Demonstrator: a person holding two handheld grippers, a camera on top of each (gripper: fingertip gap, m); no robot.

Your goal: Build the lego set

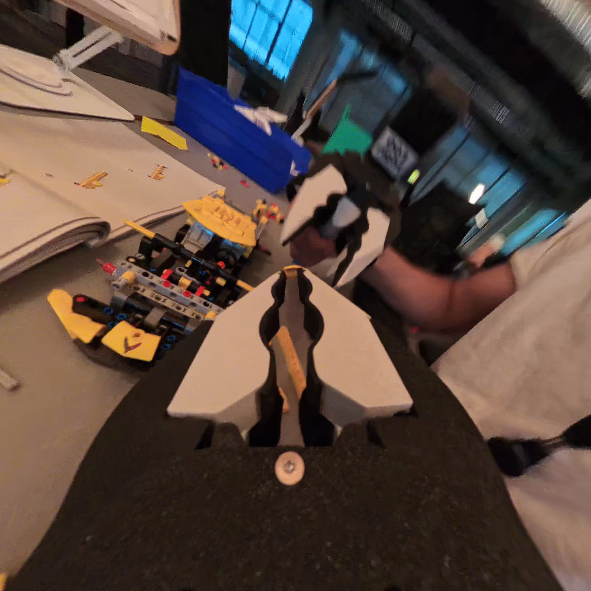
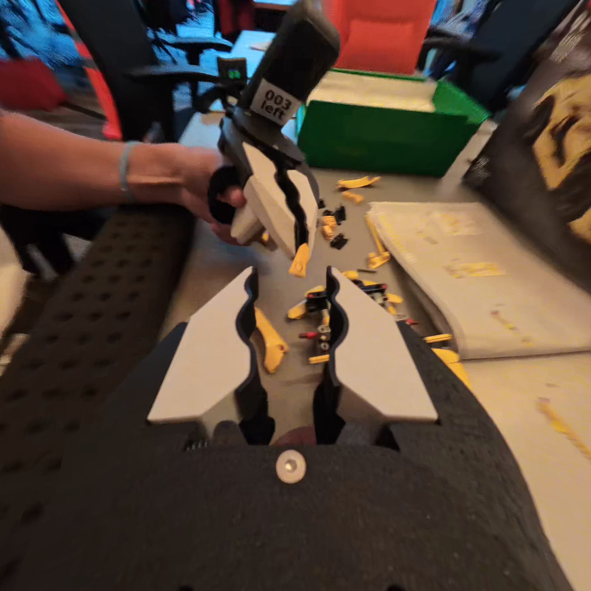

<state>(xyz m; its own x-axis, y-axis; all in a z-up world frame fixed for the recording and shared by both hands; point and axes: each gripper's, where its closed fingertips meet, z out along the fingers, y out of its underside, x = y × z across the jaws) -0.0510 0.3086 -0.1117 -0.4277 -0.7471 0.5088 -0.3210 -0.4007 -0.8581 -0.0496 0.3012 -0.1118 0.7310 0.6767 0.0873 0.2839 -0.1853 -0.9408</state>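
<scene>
My left gripper (image 1: 292,271) is shut on a small yellow lego panel (image 1: 289,361), whose end sticks out at the fingertips. In the right wrist view the left gripper (image 2: 300,252) hangs tilted above the table, with that yellow panel (image 2: 300,263) pointing down. The part-built yellow and black lego car (image 1: 179,275) lies on the grey table to the left of my left gripper. My right gripper (image 2: 291,271) is open and empty, above the car (image 2: 315,303) and a loose yellow curved panel (image 2: 270,342). It also shows in the left wrist view (image 1: 323,252), just beyond the left fingertips.
An open instruction booklet (image 2: 479,271) lies right of the car; it also shows in the left wrist view (image 1: 96,192). Loose yellow and black pieces (image 2: 332,220) are scattered behind. A green bin (image 2: 377,137), a blue bin (image 1: 236,134) and the set's box (image 2: 550,144) stand around. A black perforated surface (image 2: 80,303) is at left. The tips of both grippers are at nearly the same place.
</scene>
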